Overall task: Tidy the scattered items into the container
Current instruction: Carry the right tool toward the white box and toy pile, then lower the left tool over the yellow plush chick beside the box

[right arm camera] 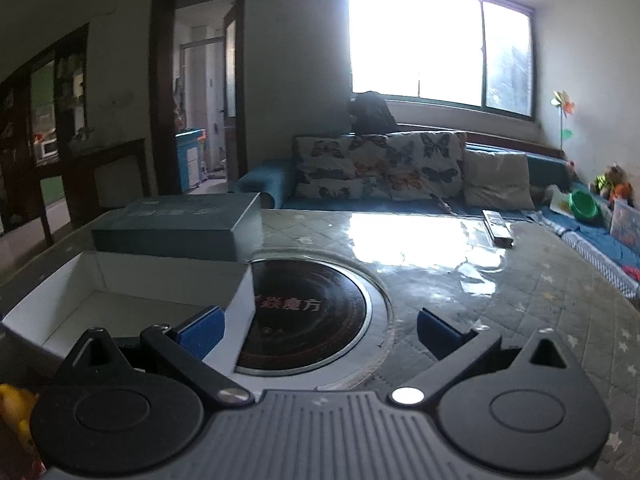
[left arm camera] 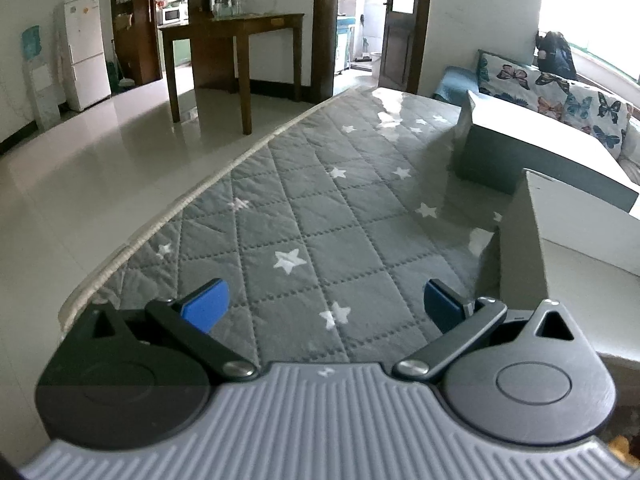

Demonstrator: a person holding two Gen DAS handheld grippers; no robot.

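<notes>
The white open box (right arm camera: 52,300) stands on the table, left of my right gripper (right arm camera: 320,334); what shows of its inside is bare. That gripper is open and empty, and its left pad overlaps the box's near corner. In the left wrist view the same white box (left arm camera: 524,248) rises at the right, beside my left gripper (left arm camera: 324,306), which is open with nothing between its pads above the star-patterned cloth (left arm camera: 304,208). A yellow item (right arm camera: 14,404) peeks in at the bottom left edge, mostly hidden. A remote control (right arm camera: 496,228) lies at the table's far right.
A grey-green flat box (right arm camera: 180,224) lies behind the white one. A round black hob (right arm camera: 312,312) is set into the tabletop. The table edge (left arm camera: 168,216) drops to tiled floor on the left. A sofa (right arm camera: 380,168) with cushions runs behind the table.
</notes>
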